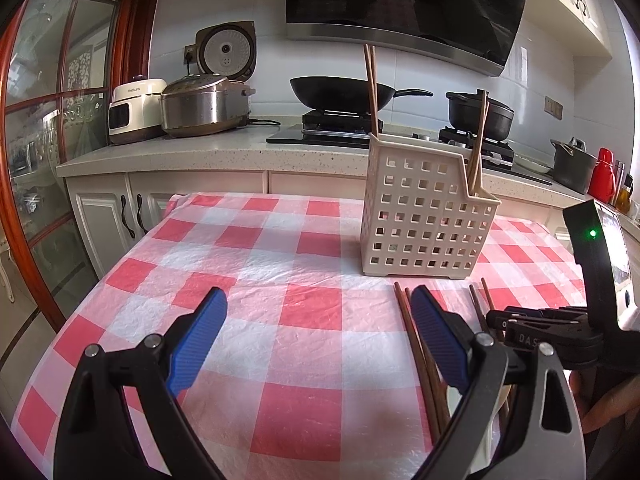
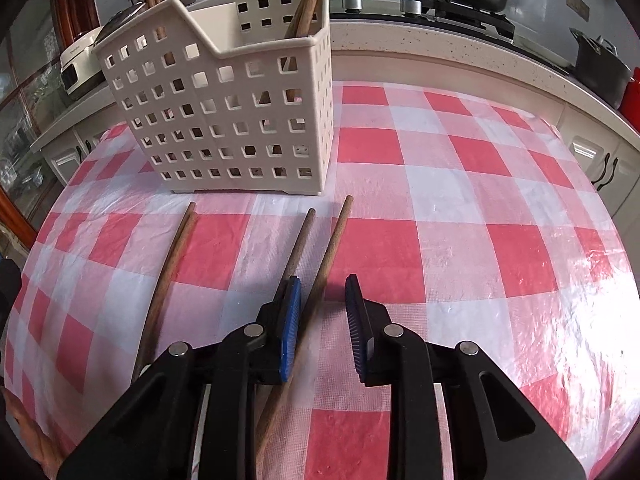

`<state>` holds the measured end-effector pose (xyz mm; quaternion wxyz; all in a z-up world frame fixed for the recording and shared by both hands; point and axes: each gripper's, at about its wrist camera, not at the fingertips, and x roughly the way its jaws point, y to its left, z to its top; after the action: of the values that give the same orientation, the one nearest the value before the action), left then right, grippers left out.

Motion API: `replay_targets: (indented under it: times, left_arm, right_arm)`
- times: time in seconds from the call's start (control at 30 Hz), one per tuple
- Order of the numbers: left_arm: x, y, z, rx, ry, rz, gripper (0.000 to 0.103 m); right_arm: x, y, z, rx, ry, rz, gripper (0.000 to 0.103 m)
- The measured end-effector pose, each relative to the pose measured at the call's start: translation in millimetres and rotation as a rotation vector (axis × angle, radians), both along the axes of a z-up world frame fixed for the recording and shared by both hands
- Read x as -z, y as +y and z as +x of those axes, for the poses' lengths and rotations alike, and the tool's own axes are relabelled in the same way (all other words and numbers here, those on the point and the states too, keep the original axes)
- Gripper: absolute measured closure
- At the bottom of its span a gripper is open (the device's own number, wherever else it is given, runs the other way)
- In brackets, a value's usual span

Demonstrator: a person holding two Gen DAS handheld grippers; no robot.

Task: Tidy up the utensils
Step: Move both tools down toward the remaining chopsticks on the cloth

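Observation:
A white perforated utensil basket (image 2: pixel 224 112) stands on the red-and-white checked tablecloth (image 2: pixel 460 208), with brown chopsticks (image 2: pixel 308 8) upright in two of its compartments. Several more chopsticks lie loose in front of it. My right gripper (image 2: pixel 322 294) points down over them, its jaws closing around one loose chopstick (image 2: pixel 332 248). A narrow gap shows on each side, so the pads do not press on it. Another chopstick (image 2: pixel 298 248) lies just outside the left finger, and a pair (image 2: pixel 172 272) lies further left. My left gripper (image 1: pixel 320 300) hovers wide open and empty, left of the basket (image 1: pixel 424 216).
Behind the table runs a kitchen counter (image 1: pixel 200 156) with rice cookers (image 1: pixel 200 108), a wok (image 1: pixel 340 90) and pots on the stove. A red bottle (image 1: pixel 603 176) stands at the far right. A hand (image 1: pixel 600 408) holds the right gripper's body (image 1: pixel 560 332).

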<state>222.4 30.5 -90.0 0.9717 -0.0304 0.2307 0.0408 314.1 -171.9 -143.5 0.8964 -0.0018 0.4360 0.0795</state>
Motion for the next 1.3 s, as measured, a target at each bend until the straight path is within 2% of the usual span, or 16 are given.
replay_targets:
  times: [0.1, 0.13, 0.37, 0.53, 0.7, 0.77, 0.9, 1.07, 1.17, 1.3]
  left_arm:
    - [0.4, 1.1, 0.5, -0.001, 0.004, -0.005, 0.013]
    - [0.7, 0.8, 1.6, 0.000, 0.009, -0.005, 0.013]
    - [2.5, -3.7, 5.0, 0.006, 0.025, 0.014, 0.013]
    - [3.8, -7.9, 8.2, 0.019, 0.040, 0.022, 0.013]
    - [8.4, -16.1, 22.8, 0.076, 0.120, 0.003, 0.013]
    - [10.9, -21.3, 29.5, 0.099, 0.153, 0.003, 0.022]
    - [20.3, -34.8, 48.1, 0.133, 0.238, 0.026, 0.047]
    - [34.5, -47.0, 65.2, 0.166, 0.312, 0.016, 0.048]
    - [42.2, -51.6, 72.5, 0.164, 0.345, 0.032, 0.052]
    - [49.5, -48.5, 81.0, 0.158, 0.385, 0.012, 0.055]
  right_arm:
    - [0.0, -9.9, -0.9, -0.039, 0.014, 0.021, 0.092]
    - [-0.3, -14.4, -1.8, -0.053, 0.022, 0.035, 0.092]
    - [-1.7, -17.4, -15.9, -0.158, 0.019, -0.036, 0.093]
    - [-1.7, -13.2, -16.7, -0.164, 0.012, -0.057, 0.092]
    - [-0.4, -13.6, -18.5, -0.155, -0.008, -0.049, 0.092]
    - [0.0, -15.2, -19.8, -0.149, -0.012, -0.033, 0.092]
    - [0.3, -16.1, -22.9, -0.153, -0.021, -0.025, 0.092]
    - [1.2, -20.7, -24.8, -0.154, -0.024, 0.008, 0.092]
    - [1.1, -21.9, -25.7, -0.158, -0.025, 0.015, 0.092]
    - [1.2, -23.4, -26.5, -0.161, -0.026, 0.024, 0.092]
